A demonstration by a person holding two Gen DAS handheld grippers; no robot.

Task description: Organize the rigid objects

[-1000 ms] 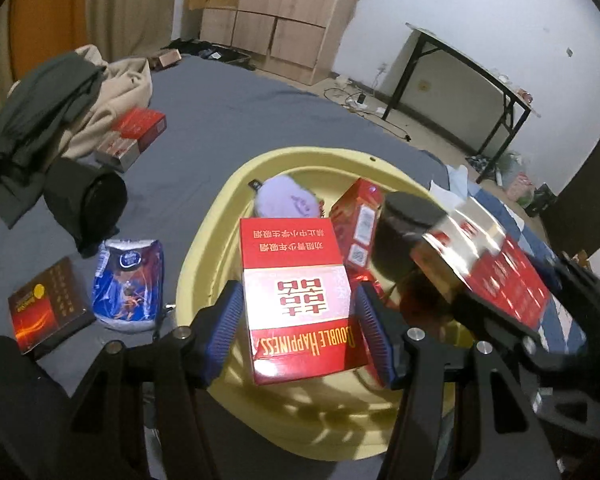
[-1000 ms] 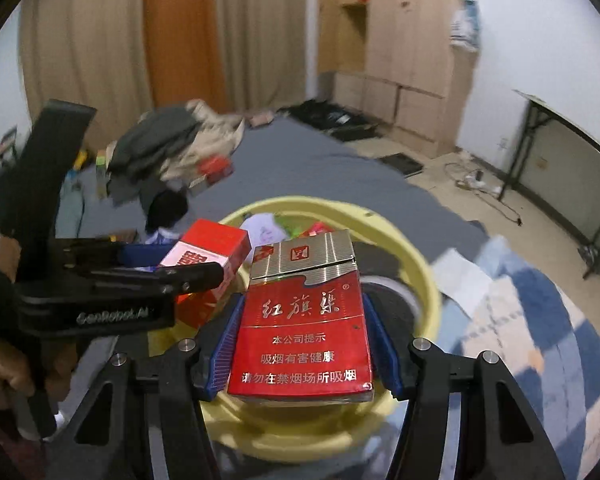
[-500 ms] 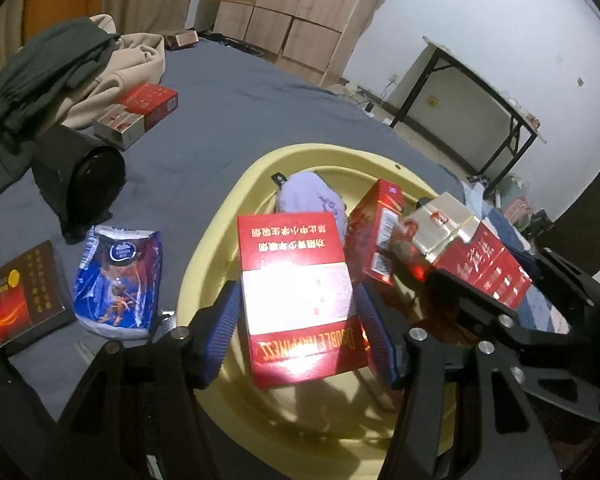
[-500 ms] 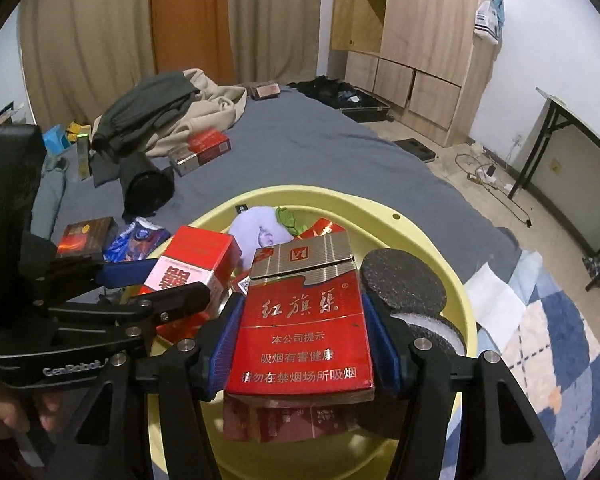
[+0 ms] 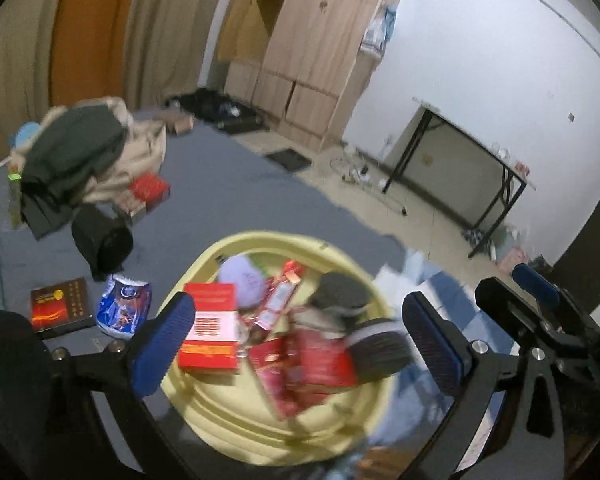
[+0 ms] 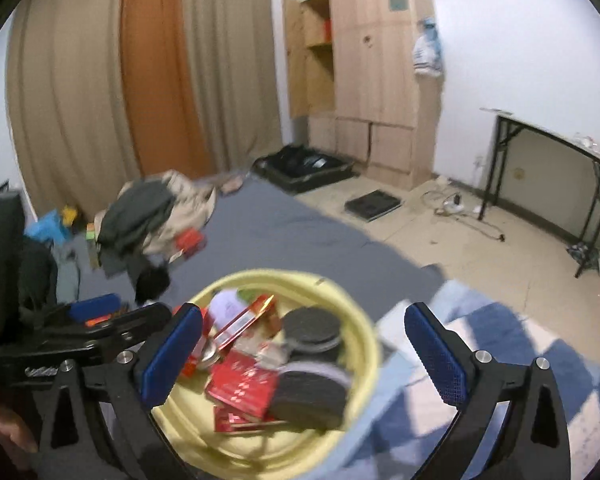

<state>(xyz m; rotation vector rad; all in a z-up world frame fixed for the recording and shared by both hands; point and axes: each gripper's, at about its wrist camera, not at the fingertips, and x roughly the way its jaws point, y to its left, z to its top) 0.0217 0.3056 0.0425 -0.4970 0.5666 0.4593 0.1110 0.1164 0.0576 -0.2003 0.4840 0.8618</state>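
- Left gripper (image 5: 296, 344) and right gripper (image 6: 304, 352): jaws wide apart, empty, above the yellow basin (image 5: 260, 436).
- Red cartons (image 5: 210, 326) lie inside the basin.
- Only the left view shows the blue pouch (image 5: 124, 310) left of the basin.

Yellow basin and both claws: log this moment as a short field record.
container: yellow basin on the grey bed cover
inside basin: red and white box, red packs, dark round discs, lilac item
outside basin: dark booklet, blue pouch, black cylinder, clothes pile
left claw: open, empty, above the basin
right claw: open, empty, above the basin
image quality: motion blur in both views
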